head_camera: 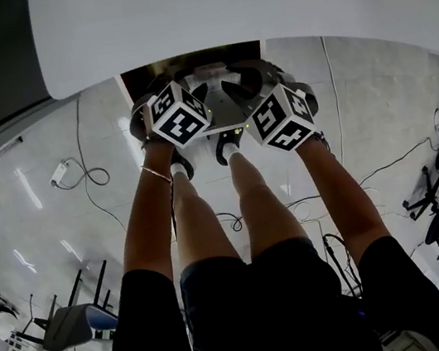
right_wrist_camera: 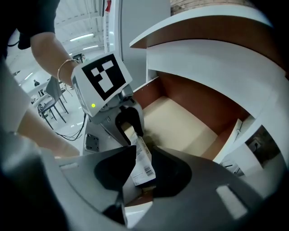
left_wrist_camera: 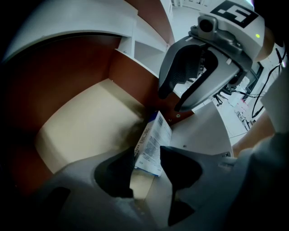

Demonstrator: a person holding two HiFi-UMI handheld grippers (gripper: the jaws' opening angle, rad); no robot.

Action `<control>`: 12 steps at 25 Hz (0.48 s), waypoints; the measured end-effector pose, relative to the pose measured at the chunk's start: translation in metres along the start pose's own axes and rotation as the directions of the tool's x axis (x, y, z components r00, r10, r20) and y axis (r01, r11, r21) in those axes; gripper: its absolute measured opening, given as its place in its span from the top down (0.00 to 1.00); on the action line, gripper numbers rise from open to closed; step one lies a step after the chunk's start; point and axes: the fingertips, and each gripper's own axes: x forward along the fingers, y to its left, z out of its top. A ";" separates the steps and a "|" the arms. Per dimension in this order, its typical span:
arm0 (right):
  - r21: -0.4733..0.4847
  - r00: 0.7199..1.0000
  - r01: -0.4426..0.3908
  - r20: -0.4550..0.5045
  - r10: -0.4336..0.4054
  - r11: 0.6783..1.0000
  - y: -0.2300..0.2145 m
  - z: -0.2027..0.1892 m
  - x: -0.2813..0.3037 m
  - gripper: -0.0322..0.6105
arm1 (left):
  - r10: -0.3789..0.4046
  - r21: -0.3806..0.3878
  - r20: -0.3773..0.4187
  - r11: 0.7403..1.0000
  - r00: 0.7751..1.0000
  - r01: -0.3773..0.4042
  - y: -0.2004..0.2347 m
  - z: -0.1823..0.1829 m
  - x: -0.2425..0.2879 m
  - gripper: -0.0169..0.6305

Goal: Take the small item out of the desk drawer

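Pads of the left tongs (left_wrist_camera: 148, 154) press narrow on a small white printed cardboard box (left_wrist_camera: 151, 142) with a blue edge, tilted above a corner of the open desk drawer (left_wrist_camera: 86, 122), whose walls are reddish-brown and floor pale beige. The right tongs (right_wrist_camera: 142, 153) stand partly apart with the same box between them, gripping nothing firmly; the two tongs meet the box from opposite ends.

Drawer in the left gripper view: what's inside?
Drawer: bare beige floor, brown walls, no loose item on the part shown. A small white box is clamped in the left tool at the near edge. The front strip beneath that tool is covered.
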 end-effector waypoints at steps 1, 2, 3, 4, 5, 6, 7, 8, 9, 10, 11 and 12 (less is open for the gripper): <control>-0.016 1.000 -0.002 -0.011 0.002 1.000 0.000 -0.001 0.002 0.77 | 0.000 0.003 0.000 1.000 1.000 0.000 -0.001 0.000 -0.001 0.72; -0.034 1.000 -0.004 -0.021 0.004 0.999 -0.001 -0.002 0.004 0.77 | 0.000 0.008 -0.001 1.000 1.000 0.000 -0.002 0.000 -0.001 0.72; -0.053 1.000 -0.008 -0.030 0.006 0.999 -0.001 -0.002 0.006 0.76 | -0.001 0.014 -0.002 1.000 1.000 0.001 -0.003 0.000 -0.001 0.72; -0.075 0.999 -0.013 -0.041 0.010 0.997 0.000 -0.002 0.009 0.76 | -0.002 0.020 -0.003 1.000 1.000 0.002 -0.005 0.000 -0.002 0.72; -0.096 0.999 -0.019 -0.052 0.014 0.995 0.001 -0.003 0.011 0.75 | -0.004 0.023 -0.003 1.000 1.000 0.004 -0.006 0.000 -0.003 0.72; -0.117 0.998 -0.028 -0.065 0.020 0.993 0.003 -0.003 0.014 0.75 | -0.005 0.026 -0.002 1.000 1.000 0.005 -0.007 -0.001 -0.003 0.72; -0.137 0.997 -0.036 -0.077 0.026 0.990 0.004 -0.003 0.017 0.75 | -0.007 0.028 -0.002 1.000 1.000 0.007 -0.007 -0.002 -0.004 0.72; -0.156 0.996 -0.043 -0.089 0.029 0.987 0.005 -0.003 0.020 0.75 | -0.008 0.031 -0.001 0.999 1.000 0.008 -0.007 -0.002 -0.005 0.72; -0.175 0.994 -0.048 -0.101 0.030 0.983 0.005 -0.004 0.022 0.74 | -0.009 0.036 -0.001 0.999 1.000 0.009 -0.008 -0.002 -0.006 0.72; -0.195 0.993 -0.051 -0.114 0.029 0.980 0.006 -0.006 0.024 0.74 | -0.010 0.040 -0.001 0.999 1.000 0.010 -0.009 -0.001 -0.007 0.72; -0.215 0.992 -0.054 -0.127 0.027 0.975 0.007 -0.008 0.025 0.74 | -0.012 0.044 0.000 0.999 1.000 0.012 -0.011 -0.001 -0.009 0.72; -0.235 0.990 -0.059 -0.139 0.026 0.970 0.008 -0.010 0.026 0.74 | -0.014 0.047 0.001 0.999 1.000 0.014 -0.012 0.000 -0.010 0.72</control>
